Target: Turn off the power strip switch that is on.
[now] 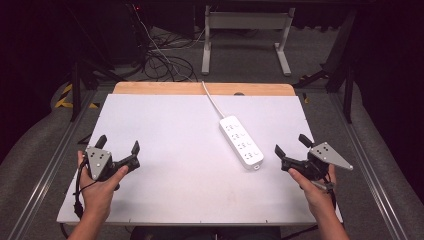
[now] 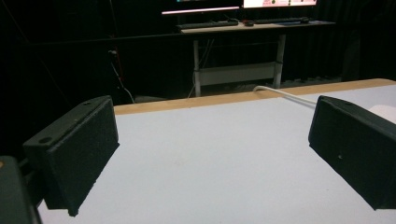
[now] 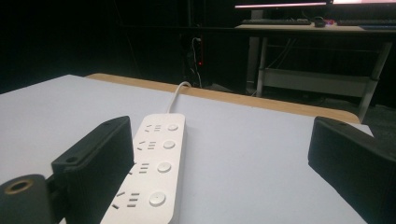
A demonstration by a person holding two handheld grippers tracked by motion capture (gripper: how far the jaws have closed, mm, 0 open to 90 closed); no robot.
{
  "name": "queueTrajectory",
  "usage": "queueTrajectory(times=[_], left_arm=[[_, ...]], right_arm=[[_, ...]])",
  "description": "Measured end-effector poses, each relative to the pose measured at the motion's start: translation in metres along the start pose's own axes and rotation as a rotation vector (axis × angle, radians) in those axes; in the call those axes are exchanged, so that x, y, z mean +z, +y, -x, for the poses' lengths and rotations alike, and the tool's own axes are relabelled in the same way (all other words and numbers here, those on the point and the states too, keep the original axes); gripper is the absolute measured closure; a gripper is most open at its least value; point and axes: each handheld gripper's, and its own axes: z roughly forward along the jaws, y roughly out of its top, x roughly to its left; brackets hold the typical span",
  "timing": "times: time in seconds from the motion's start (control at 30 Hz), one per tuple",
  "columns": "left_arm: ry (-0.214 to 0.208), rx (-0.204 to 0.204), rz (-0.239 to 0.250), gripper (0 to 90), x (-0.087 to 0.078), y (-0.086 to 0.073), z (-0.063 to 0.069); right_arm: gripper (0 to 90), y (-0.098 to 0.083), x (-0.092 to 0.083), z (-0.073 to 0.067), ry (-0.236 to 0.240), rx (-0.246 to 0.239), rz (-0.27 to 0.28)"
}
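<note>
A white power strip [image 1: 241, 141] with several sockets and round buttons lies slanted on the white table top [image 1: 165, 130], right of centre; its white cable [image 1: 212, 99] runs off the far edge. My right gripper [image 1: 293, 144] hovers just right of the strip's near end, open and holding nothing. In the right gripper view the power strip [image 3: 152, 168] lies beside the left jaw, partly behind it. At the table's left, my left gripper [image 1: 118, 145] is open over bare surface. Between its wide black jaws, the left gripper view has only the white top [image 2: 210, 158] and the cable [image 2: 285, 94].
A wooden strip [image 1: 202, 88] edges the table's far side. Beyond it stand a white desk frame [image 1: 247, 37] and tangled floor cables [image 1: 160, 60]. Metal rails [image 1: 367, 170] run along both sides of the table. A desk with a keyboard [image 2: 208, 24] stands in the dark background.
</note>
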Motion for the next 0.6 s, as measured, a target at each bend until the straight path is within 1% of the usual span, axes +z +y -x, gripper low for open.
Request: queueTrajectory(times=[0.13, 0.17, 0.23, 0.3, 0.33, 0.4, 0.43, 0.53, 0.6], left_arm=[[0.002, -0.002, 0.000, 2.1, -0.0002, -0.0001, -0.0011], [0.002, -0.002, 0.000, 2.2, -0.0002, -0.0001, -0.0011], [0.002, -0.003, 0.001, 2.2, -0.0003, -0.0001, -0.0012], [0.000, -0.002, 0.001, 2.2, -0.0007, 0.0000, -0.0010], [0.000, -0.003, 0.002, 2.2, -0.0007, 0.0000, -0.0010], [-0.001, -0.004, 0.003, 2.2, -0.0009, -0.0001, -0.0009], [-0.002, -0.005, 0.003, 2.2, -0.0009, -0.0001, -0.0009], [-0.003, -0.004, 0.002, 2.2, -0.0012, -0.0001, -0.0011], [-0.004, -0.003, 0.002, 2.2, -0.0012, -0.0001, -0.0009]], right_arm=[[16.4, 0.0012, -0.0011, -0.0011, 0.002, -0.008, 0.007], [16.4, 0.0012, -0.0011, -0.0011, 0.002, -0.008, 0.007], [26.6, 0.0025, -0.0022, -0.0021, 0.010, -0.011, 0.007], [39.5, 0.0039, -0.0035, -0.0019, 0.027, -0.010, 0.008], [46.8, 0.0048, -0.0041, -0.0019, 0.043, 0.003, 0.007], [59.3, 0.0063, -0.0055, -0.0017, 0.061, 0.019, -0.003], [65.2, 0.0072, -0.0060, -0.0020, 0.078, 0.029, -0.011], [75.3, 0.0092, -0.0069, -0.0035, 0.098, 0.017, -0.032], [76.9, 0.0097, -0.0070, -0.0044, 0.092, 0.009, -0.040]])
